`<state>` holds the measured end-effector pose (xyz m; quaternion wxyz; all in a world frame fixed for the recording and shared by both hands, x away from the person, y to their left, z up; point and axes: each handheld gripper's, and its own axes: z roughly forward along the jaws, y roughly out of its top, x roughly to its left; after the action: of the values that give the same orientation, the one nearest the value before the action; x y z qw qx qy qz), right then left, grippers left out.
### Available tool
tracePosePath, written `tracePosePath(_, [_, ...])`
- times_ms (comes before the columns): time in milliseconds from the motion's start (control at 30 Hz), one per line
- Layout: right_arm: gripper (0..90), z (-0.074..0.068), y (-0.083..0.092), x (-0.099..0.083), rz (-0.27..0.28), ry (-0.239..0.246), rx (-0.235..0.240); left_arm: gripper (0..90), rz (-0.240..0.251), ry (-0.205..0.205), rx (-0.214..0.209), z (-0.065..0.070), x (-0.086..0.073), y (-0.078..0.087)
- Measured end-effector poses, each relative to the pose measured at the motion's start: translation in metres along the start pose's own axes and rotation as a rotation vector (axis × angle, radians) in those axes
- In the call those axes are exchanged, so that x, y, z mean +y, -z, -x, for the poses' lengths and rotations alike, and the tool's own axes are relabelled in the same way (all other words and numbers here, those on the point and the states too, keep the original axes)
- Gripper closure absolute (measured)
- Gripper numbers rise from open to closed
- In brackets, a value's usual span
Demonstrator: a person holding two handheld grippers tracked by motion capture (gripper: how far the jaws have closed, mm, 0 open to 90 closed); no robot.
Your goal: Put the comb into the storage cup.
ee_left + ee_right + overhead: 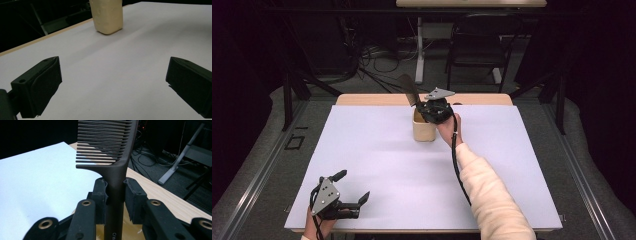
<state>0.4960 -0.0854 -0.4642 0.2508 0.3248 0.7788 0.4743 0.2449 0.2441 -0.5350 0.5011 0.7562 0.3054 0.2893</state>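
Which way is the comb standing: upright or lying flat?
Upright. The comb rises between the right gripper jaws, teeth end up, handle down in the cup.

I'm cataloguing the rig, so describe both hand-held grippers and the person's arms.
The left hand-held gripper is black, with two blocky wedge-shaped jaws and a grey three-cornered plate dotted with holes. The right hand-held gripper is black too, with brass-ringed pivot holes, its own grey plate and a black cable trailing along a cream sleeve.
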Motion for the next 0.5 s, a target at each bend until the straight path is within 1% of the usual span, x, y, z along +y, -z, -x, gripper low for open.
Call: tracePosePath(500, [71.6, 0.0006, -0.0017, -0.0026, -0.023, -0.003, 0.004, 0.3, -0.001, 0.002, 0.001, 0.0001, 0.0000, 0.0002])
